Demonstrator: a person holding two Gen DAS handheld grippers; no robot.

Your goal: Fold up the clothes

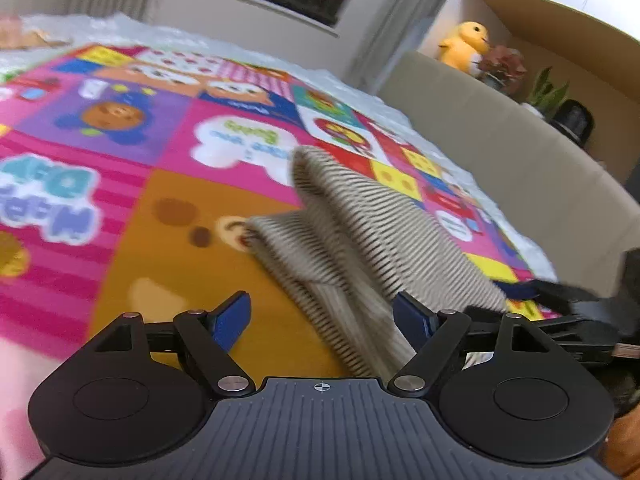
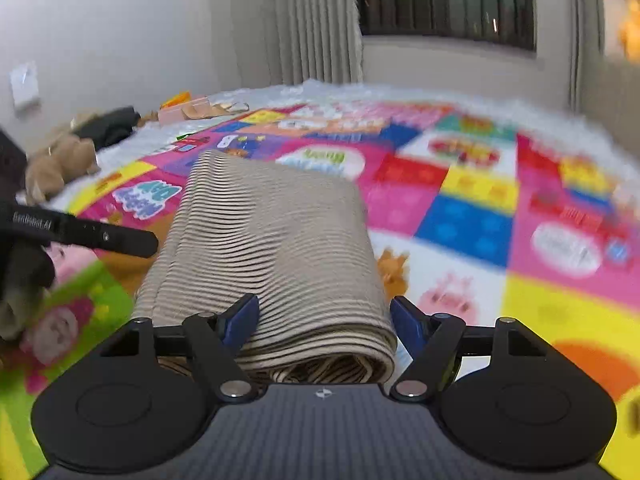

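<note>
A beige striped garment [image 1: 352, 240] lies folded in several layers on a colourful play mat [image 1: 140, 152]. My left gripper [image 1: 322, 316] is open, its blue pads either side of the garment's near end, just above the mat. In the right wrist view the same garment [image 2: 272, 240] is a thick folded bundle with its rolled edge nearest me. My right gripper [image 2: 324, 320] is open with the bundle's near edge between its blue pads. The right gripper [image 1: 560, 300] shows at the right edge of the left view, and the left gripper [image 2: 100, 236] at the left of the right view.
A beige sofa back [image 1: 500, 152] with a yellow plush duck [image 1: 464, 46] and potted plants [image 1: 504, 66] stands right of the mat. A brown plush toy [image 2: 60, 164], dark cloth [image 2: 108, 126] and small items lie at the mat's far left. Curtains and a window are behind.
</note>
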